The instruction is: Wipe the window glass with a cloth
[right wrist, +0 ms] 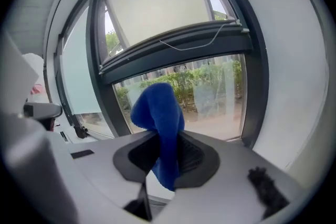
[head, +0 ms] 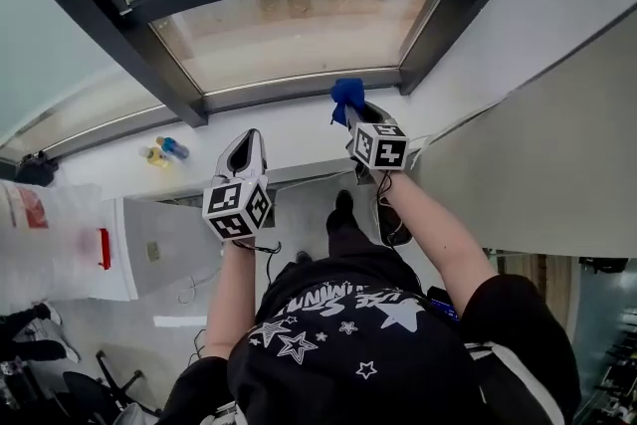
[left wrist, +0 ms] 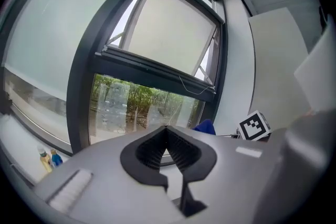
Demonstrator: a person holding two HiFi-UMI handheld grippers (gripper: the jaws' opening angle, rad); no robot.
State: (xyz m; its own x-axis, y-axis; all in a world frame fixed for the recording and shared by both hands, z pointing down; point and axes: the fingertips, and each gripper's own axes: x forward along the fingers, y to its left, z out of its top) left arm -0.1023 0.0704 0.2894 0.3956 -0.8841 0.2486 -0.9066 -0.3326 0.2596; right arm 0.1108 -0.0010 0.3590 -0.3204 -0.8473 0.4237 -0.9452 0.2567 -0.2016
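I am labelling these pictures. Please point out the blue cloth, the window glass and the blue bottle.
blue cloth [right wrist: 167, 131], right gripper view, middle of the fold.
window glass [head: 289, 30], head view, centre of the lower pane.
blue bottle [head: 175, 148], head view, its body.

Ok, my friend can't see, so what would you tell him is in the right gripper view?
A blue cloth sticks up, pinched in the shut jaws of the right gripper, in front of a dark-framed window. Through the lower window glass there are green trees; the upper pane looks pale and blank.
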